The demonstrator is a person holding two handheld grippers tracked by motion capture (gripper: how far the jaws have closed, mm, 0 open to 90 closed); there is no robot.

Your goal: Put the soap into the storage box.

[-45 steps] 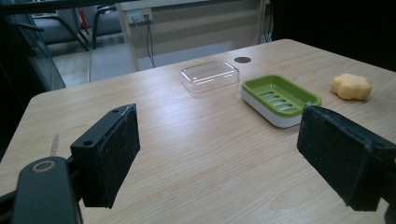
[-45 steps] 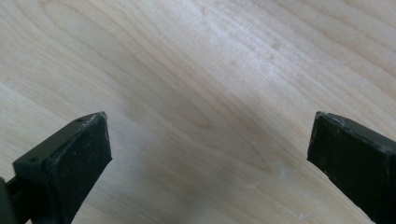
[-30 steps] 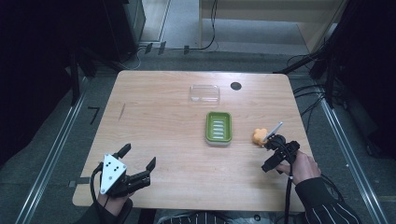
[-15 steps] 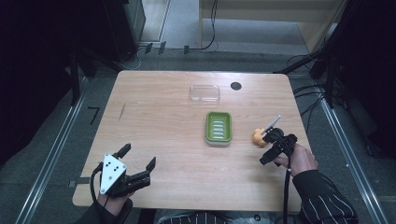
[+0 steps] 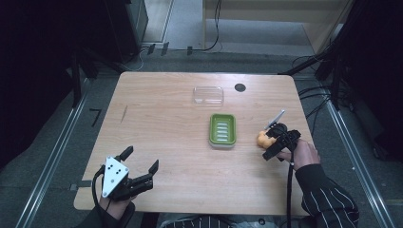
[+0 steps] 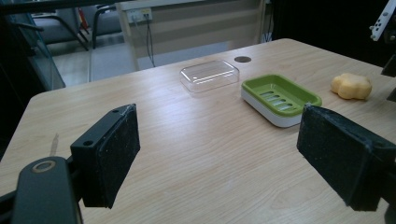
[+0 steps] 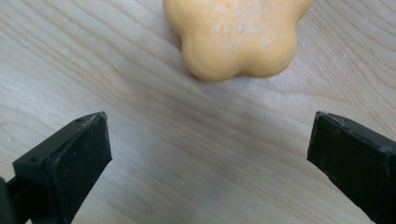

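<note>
Orange flower-shaped soap bar (image 7: 238, 35) sits on the wooden table (image 5: 166, 118), just right of the green slotted soap dish (image 5: 222, 130). Likely stiff, light, slick; pinch across opposite lobes, mid-height. Right gripper (image 5: 273, 142) jaws apart, soap just ahead of them, not between. Since a second ago it has closed in on the soap. Left gripper (image 5: 135, 173) jaws apart, unmoved at near-left edge.

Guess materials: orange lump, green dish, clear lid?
Orange lump: likely soap, matte, with a lobed moulded shape and a faintly speckled surface. Green dish: glossy plastic, slotted, on a white base. Clear lid: transparent hard plastic; the wood grain shows through.
</note>
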